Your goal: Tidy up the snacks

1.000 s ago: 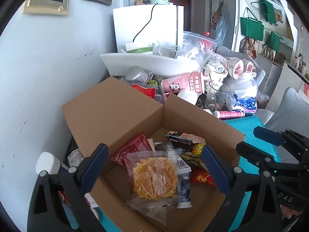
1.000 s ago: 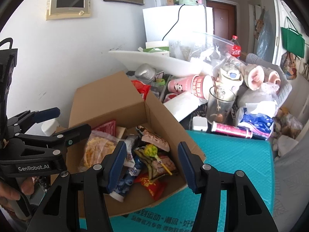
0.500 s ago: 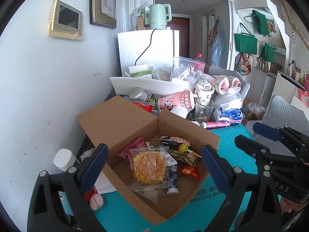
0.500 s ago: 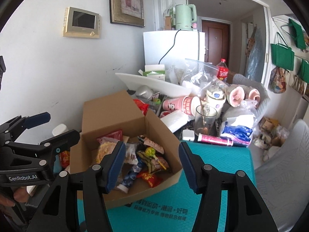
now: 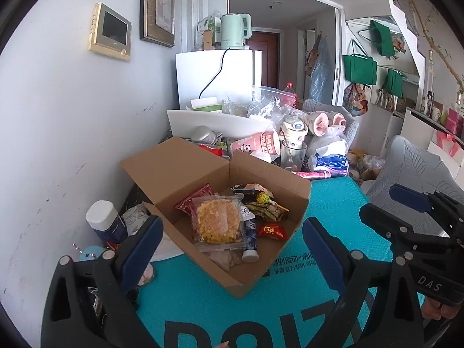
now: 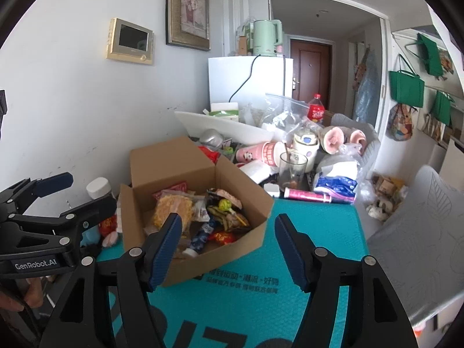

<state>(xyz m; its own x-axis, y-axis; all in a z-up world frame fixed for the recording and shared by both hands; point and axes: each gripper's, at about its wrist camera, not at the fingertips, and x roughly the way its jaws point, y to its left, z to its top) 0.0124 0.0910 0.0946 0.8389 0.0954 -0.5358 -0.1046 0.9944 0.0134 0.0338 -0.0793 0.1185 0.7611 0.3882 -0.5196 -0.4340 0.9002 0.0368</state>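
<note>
I judge the packing step done, or nearly: every snack I can see lies inside the cardboard box (image 5: 261, 264), and both my claws hang clear of it, over the teal mat (image 5: 333, 211) on which it sits. My left claw (image 5: 229, 249) is spread wide with nothing between its pads, and my right claw (image 6: 227, 246) is opening, its jaws also bare. The box stands with its flaps up, just beside the wall. Inside, the clear bag of yellow crackers (image 5: 217, 223) lies on top toward the left, half covering a red packet (image 5: 192, 200). To its right lies a small blue-and-white tube (image 5: 249, 242), then a little red candy (image 5: 271, 230), and at the back right a heap of crumpled wrappers with a lollipop (image 6: 224, 204) among them. From here I can find no loose snack on the mat. If anything remains, the next move calls for searching the clutter behind the box, where a pink paper cup (image 5: 256, 143), a drinking glass (image 6: 291, 168) and plastic bags are piled, or for folding the raised flaps down, which would take both claws coming in from opposite sides.
</note>
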